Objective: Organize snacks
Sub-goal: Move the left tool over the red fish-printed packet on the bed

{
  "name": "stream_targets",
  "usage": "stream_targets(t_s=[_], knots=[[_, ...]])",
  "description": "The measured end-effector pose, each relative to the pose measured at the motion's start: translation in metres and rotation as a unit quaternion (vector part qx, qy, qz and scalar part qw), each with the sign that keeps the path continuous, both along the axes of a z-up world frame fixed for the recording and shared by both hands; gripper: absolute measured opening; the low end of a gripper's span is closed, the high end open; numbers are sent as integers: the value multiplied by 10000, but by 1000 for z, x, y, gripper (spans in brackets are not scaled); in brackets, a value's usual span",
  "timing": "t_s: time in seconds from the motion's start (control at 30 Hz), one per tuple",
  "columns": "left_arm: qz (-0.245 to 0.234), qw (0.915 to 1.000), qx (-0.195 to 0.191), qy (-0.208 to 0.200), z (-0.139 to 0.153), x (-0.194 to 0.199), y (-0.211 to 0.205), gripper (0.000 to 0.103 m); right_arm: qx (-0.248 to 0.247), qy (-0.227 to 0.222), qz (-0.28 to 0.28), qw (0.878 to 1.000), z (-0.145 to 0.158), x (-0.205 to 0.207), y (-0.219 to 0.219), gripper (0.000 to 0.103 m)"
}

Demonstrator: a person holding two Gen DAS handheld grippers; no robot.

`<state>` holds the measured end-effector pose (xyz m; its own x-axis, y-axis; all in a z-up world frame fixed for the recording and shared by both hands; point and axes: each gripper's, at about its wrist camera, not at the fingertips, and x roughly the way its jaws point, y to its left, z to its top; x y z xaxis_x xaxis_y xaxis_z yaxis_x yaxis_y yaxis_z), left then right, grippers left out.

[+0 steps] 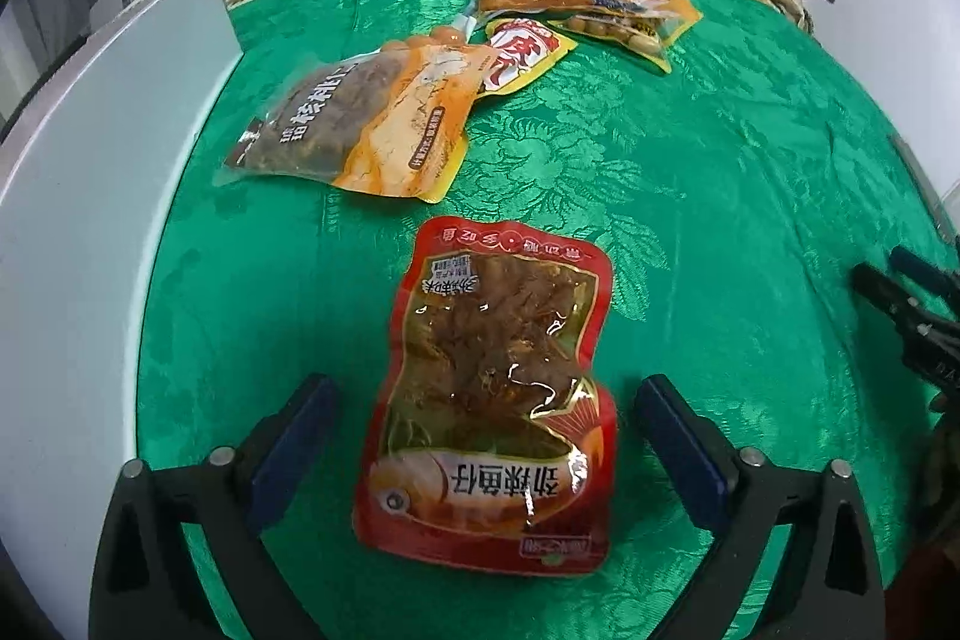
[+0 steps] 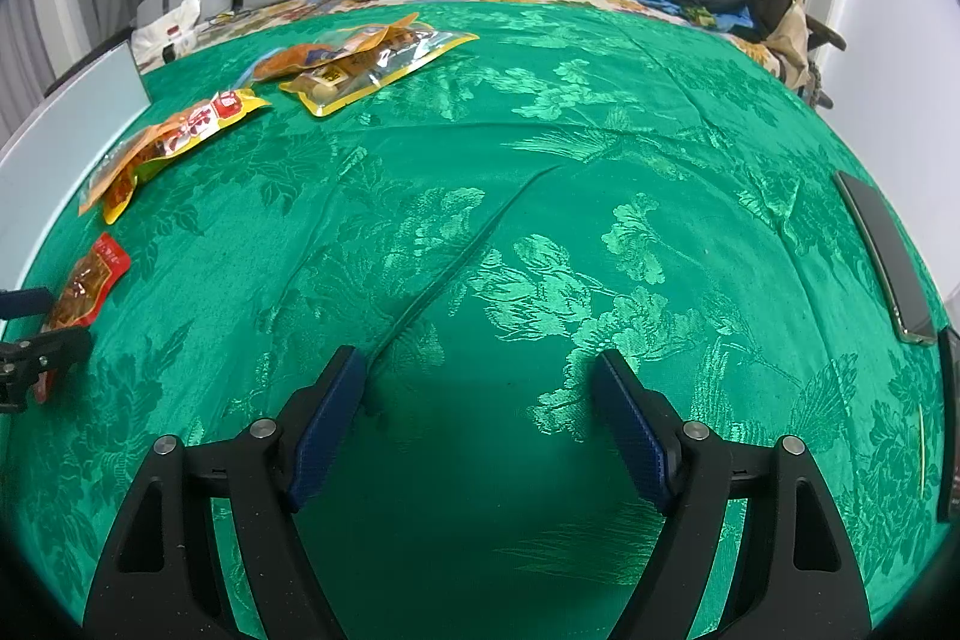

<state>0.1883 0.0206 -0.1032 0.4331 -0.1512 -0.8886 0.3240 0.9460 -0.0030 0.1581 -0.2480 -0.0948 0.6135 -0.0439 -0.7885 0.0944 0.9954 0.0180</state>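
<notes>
While left gripper (image 1: 483, 436) hangs over green cloth (image 1: 720, 196), jaws stand wide apart, straddling red fish-snack pouch (image 1: 489, 388); blue pads (image 1: 678, 448) clear of pouch on both sides. Orange nut pouch (image 1: 360, 124) lies beyond, near white board (image 1: 90, 172); yellow-red pouch (image 1: 522, 52) and clear yellow-edged packs (image 1: 606, 13) further back, overlapping.

Right wrist view: right gripper (image 2: 480, 418) spread open, nothing between jaws, bare cloth below. Red pouch far left, beside left gripper; dark phone (image 2: 888, 250) at right edge.
</notes>
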Motion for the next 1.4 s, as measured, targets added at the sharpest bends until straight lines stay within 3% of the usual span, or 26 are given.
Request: stream_targets(t_s=[0.53, 1.13, 1.4], knots=[[840, 9959, -114, -309, -2, 2, 31, 103, 2, 10, -13, 10000, 0, 0, 0, 81], [629, 9953, -176, -715, -4, -8, 43, 103, 3, 12, -16, 10000, 0, 0, -1, 81], [536, 9959, -201, -704, -3, -5, 44, 103, 8, 12, -16, 10000, 0, 0, -1, 81]])
